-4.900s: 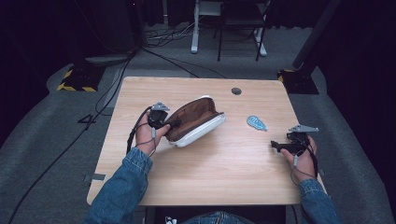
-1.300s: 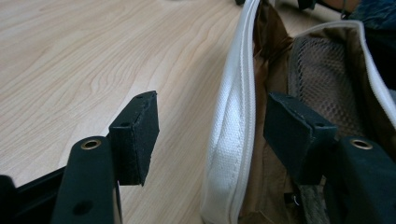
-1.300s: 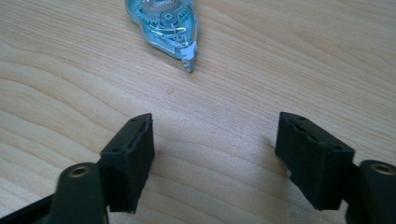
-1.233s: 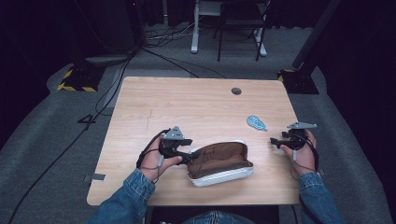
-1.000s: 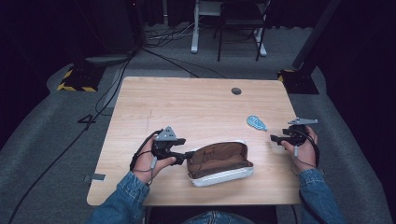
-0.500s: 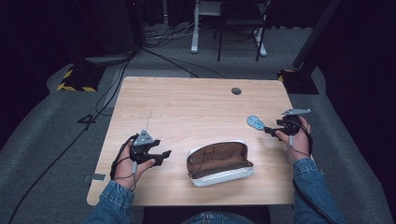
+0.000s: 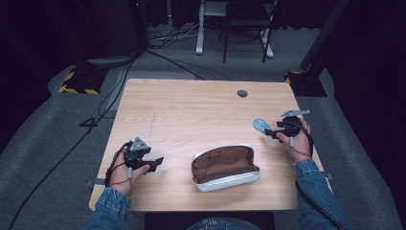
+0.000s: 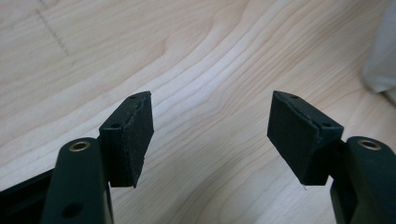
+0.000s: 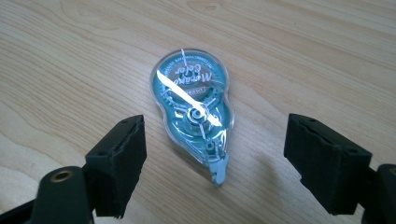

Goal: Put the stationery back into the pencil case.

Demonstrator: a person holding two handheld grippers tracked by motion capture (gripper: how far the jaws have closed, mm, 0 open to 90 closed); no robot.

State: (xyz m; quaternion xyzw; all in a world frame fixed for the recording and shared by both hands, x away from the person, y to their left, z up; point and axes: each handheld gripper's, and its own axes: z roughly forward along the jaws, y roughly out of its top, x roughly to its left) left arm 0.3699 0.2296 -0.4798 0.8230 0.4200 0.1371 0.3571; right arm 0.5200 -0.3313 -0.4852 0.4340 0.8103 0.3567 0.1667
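A brown pouch with a white rim (image 7: 225, 167) lies open near the table's front edge. A teal correction-tape dispenser (image 7: 261, 125) (image 9: 194, 109) rests flat on the wood at the right. My right gripper (image 7: 271, 132) (image 9: 212, 170) is open just short of the dispenser, its jaws spread to either side of the dispenser's tip, not touching it. My left gripper (image 7: 155, 163) (image 8: 210, 133) is open over bare wood, well left of the pouch, with nothing between its jaws. A white edge of the pouch (image 8: 380, 60) shows at the far right of the left gripper view.
The light wooden table (image 7: 191, 110) has a round cable hole (image 7: 242, 93) at the back right. Cables trail across the grey floor (image 7: 57, 143) to the left, and a desk frame (image 7: 234, 28) stands behind the table.
My left gripper let go of the pouch and drew back to the left, now open. My right gripper moved forward and left up to the tape dispenser.
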